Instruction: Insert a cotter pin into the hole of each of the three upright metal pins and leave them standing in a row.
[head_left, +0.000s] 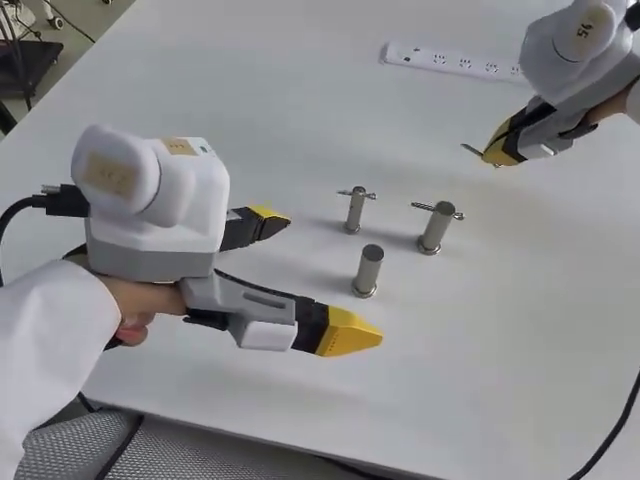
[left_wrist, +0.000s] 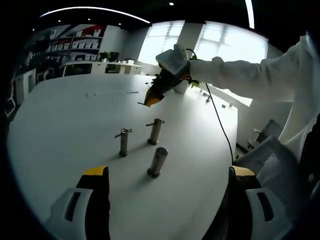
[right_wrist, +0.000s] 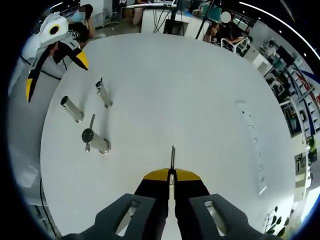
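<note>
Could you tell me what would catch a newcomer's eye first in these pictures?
Three metal pins stand at the middle of the white table: two carry cotter pins, while the nearest pin is bare. The right gripper, up at the right, is shut on another cotter pin, and the left gripper hangs open beside that pin.

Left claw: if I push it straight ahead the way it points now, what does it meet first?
Most likely the bare metal pin, standing nearly centred ahead of the open left claw and nearest to it. The two pins with cotters stand farther on, slightly left. Depth is uncertain.
</note>
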